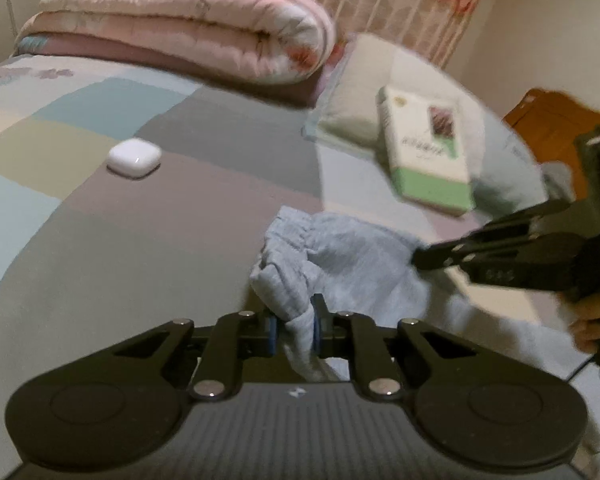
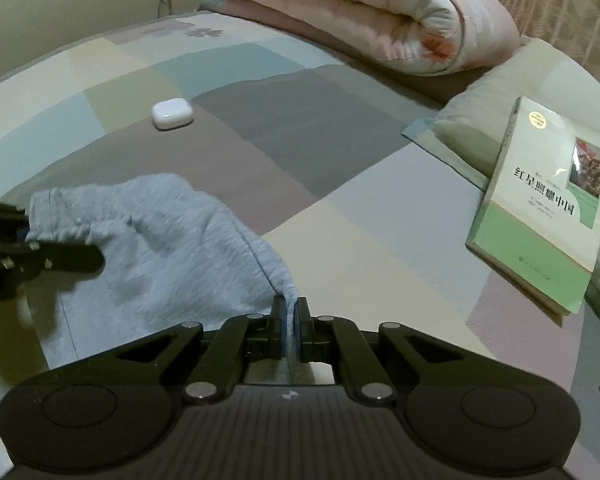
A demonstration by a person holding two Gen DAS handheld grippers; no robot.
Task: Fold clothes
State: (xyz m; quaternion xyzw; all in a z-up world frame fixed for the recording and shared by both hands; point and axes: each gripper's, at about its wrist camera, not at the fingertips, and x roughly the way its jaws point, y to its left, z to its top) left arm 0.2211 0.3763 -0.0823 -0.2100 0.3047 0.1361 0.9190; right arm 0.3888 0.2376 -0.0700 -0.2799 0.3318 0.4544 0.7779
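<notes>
A light grey garment (image 2: 172,240) lies partly spread on the patchwork bed cover (image 2: 320,152), its gathered elastic band bunched at one end. The left hand-held gripper (image 1: 294,326) pinches a bunched fold of that band between its blue pads. The right hand-held gripper (image 2: 290,320) is clamped on a thin edge of the same cloth. Beyond the garment, a small white case (image 2: 172,113) sits on the cover, a green-and-white book (image 2: 548,200) leans against a pillow (image 2: 480,108), and a folded pink quilt (image 2: 360,12) lies at the back.
</notes>
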